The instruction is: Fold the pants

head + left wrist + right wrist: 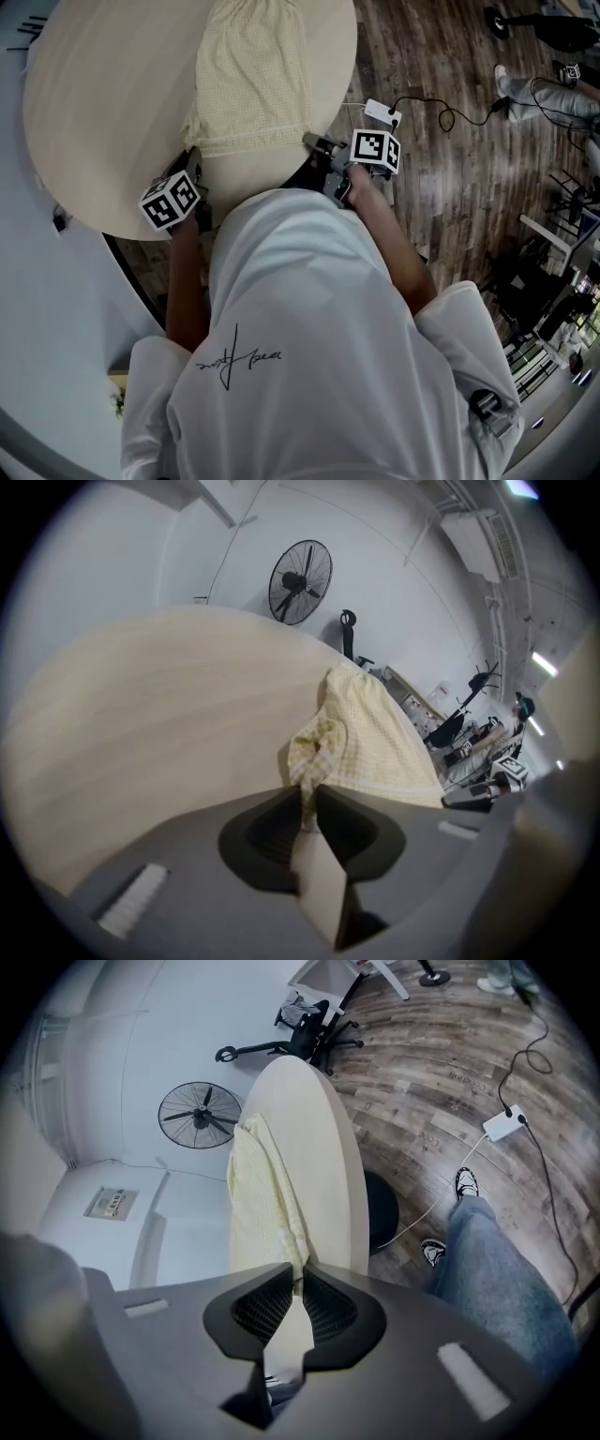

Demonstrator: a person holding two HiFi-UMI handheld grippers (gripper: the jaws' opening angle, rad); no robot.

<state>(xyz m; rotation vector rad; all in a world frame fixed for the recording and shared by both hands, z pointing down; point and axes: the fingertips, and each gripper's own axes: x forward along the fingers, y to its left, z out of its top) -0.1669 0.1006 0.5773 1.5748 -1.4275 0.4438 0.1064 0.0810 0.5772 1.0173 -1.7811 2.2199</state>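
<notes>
- Plank floor [450,56] and white walls ringed a round pale bench [103,103]; a fan [300,569] stood at the far wall.
- On the bench lay the pants [248,75], yellow and checked. They ran away from me along the bench's right side, with one end close to my body.
- My left fingers [272,834] were narrow and pinched the near left corner, which bunched up just above them.
- My right fingers [328,1312] were narrower and were clamped on a thin edge of the pants at the near right corner, by the bench's rim.
- As I judged it, the step in hand was the grasp that starts a fold: both near corners taken, the cloth not yet lifted.
- The next move seemed to call for raising both corners together, keeping them level and apart so the cloth stayed taut, then carrying them over toward the far end.
- The left corner was crumpled, so it could have folded unevenly or slipped.
- No box, basket or other container showed in any view.
</notes>
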